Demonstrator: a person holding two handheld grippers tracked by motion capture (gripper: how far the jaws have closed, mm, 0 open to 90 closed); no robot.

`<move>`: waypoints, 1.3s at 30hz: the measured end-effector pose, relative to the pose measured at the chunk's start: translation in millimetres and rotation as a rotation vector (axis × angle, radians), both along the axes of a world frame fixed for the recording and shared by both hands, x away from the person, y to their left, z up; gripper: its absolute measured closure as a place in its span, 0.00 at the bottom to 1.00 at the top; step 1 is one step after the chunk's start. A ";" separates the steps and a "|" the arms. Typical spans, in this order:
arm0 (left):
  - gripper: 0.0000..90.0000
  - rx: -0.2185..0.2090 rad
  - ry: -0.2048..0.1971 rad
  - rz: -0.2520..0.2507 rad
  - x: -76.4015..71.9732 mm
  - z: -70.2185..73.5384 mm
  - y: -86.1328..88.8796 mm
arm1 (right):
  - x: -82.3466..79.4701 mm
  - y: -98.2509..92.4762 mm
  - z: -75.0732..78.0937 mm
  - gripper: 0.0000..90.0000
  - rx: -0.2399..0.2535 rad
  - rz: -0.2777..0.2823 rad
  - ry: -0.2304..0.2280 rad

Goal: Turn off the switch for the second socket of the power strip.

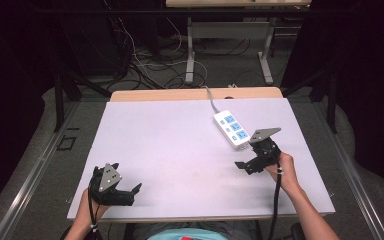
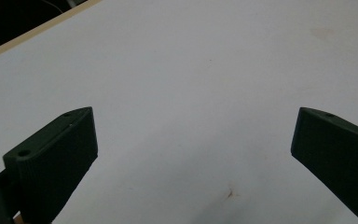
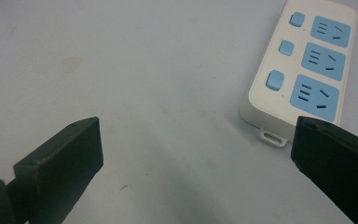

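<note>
A white power strip [image 1: 231, 129] with three blue sockets and blue switches lies on the right half of the white table [image 1: 180, 145]; its grey cord runs off the far edge. In the right gripper view the power strip [image 3: 303, 70] sits ahead and to the right of the jaws. My right gripper [image 1: 244, 166] stands open just in front of the strip's near end, holding nothing. My left gripper [image 1: 136, 192] rests open near the table's front left corner, with bare table [image 2: 191, 93] between its jaws.
The table's wooden far edge [image 1: 195, 93] shows beyond the white top. Behind it stand metal desk legs [image 1: 191, 60] and tangled cables [image 1: 145, 65] on the floor. Dark curtains close in both sides.
</note>
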State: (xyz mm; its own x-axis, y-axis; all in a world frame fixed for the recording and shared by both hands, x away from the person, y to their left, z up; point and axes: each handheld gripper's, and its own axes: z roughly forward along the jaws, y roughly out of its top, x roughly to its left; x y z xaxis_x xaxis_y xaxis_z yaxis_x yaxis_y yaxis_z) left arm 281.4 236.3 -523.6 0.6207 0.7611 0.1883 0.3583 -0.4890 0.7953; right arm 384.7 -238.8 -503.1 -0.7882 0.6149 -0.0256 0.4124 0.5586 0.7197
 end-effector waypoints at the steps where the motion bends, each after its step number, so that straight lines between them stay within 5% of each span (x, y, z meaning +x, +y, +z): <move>1: 0.00 0.002 0.001 -0.002 0.1 0.0 0.0 | 0.9 0.7 0.2 0.02 0.007 0.001 0.010; 39: 0.00 0.005 0.006 -0.004 0.9 -0.7 -0.4 | 41.9 3.8 11.1 0.03 0.055 -0.030 0.036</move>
